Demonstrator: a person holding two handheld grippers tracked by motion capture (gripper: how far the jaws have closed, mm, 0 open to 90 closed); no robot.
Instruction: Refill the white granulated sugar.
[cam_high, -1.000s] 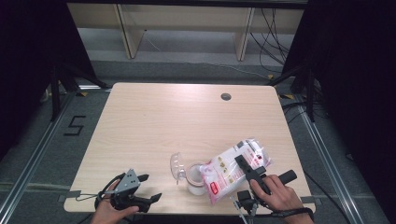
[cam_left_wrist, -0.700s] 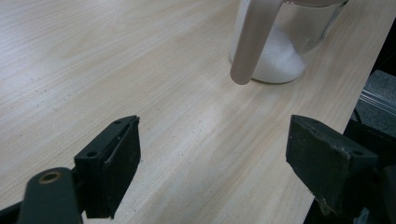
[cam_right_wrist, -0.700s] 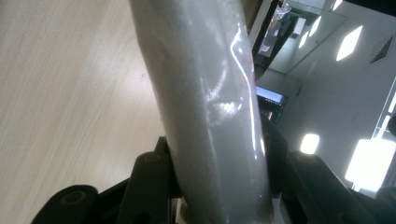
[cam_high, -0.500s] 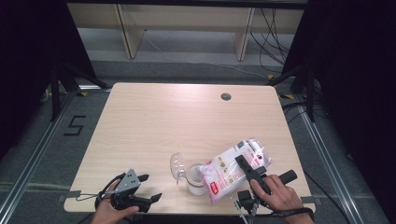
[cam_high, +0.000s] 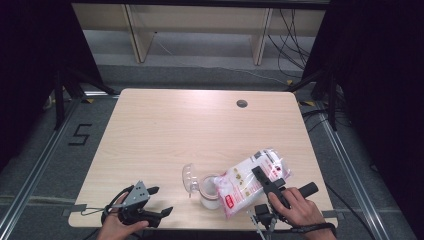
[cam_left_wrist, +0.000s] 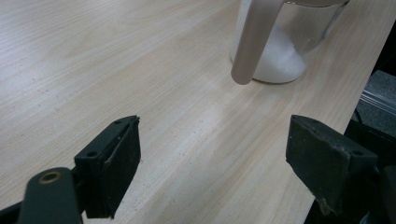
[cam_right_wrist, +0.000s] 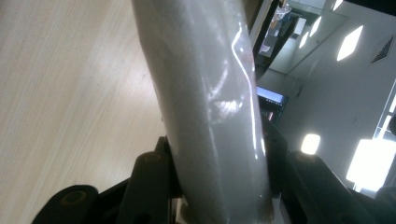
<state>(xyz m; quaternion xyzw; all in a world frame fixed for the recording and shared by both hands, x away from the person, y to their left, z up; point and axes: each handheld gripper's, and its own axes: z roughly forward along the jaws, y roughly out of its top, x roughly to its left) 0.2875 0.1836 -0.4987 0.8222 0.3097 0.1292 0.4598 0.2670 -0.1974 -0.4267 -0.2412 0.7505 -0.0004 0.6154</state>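
Presently: right gripper (cam_high: 264, 181), jaws clamped on a white-filled bag (cam_high: 247, 180) tilted over a clear jar (cam_high: 209, 192) at the worktop's (cam_high: 200, 125) near edge; left gripper (cam_high: 159, 201), near left, jaws apart, empty.

The pale beige wooden table (cam_high: 200, 125) with its fine straight grain is showing a small dark round hole (cam_high: 242, 103) near its far edge. The clear glass jar (cam_high: 209, 191) is showing white grains at its bottom. The glossy white plastic bag (cam_high: 247, 182) is carrying red and pink printed patches. The black right gripper (cam_high: 265, 180) is lying dark against that white. The black left gripper (cam_high: 155, 202) is wearing a grey plate.
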